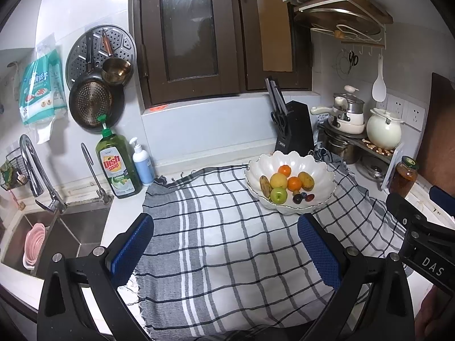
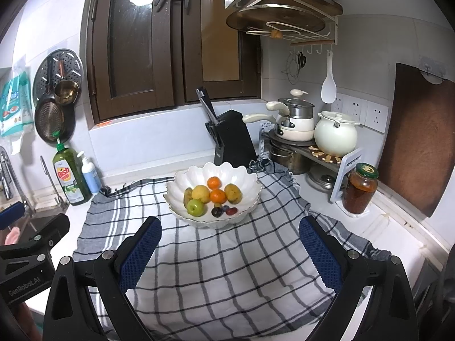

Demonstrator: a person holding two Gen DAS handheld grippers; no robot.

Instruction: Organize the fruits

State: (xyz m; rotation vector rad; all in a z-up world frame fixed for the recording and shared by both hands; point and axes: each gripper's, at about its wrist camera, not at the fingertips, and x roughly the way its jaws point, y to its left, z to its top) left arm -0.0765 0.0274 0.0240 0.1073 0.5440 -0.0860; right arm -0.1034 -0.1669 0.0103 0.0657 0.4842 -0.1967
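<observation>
Fruit sits gathered in the white bowl near the back of the checked cloth: two oranges, a yellow fruit, a green apple, two brownish fruits at the sides, and a few small dark fruits at the front. No fruit shows on the cloth or the counter outside it, so the scene lies as the task would want it — though it would equally suit a stage where the fruit is to be taken out and sorted elsewhere; the pictures do not settle which. Risks, as I judge them: the round fruit is piled loosely, so pulling one from below could roll the oranges over the low scalloped rim; the small dark fruits look soft and could be crushed or squirt from the padded fingers; the cloth is loose on the counter, so a nudge to the bowl could drag and wrinkle it; the glass jar stands near the bowl's right side, where a wide swing might knock it. The left gripper hangs above the cloth with its blue pads spread wide, holding nothing, touching nothing. The right gripper is likewise spread wide and empty, just short of the bowl — both well clear of the fruit.
</observation>
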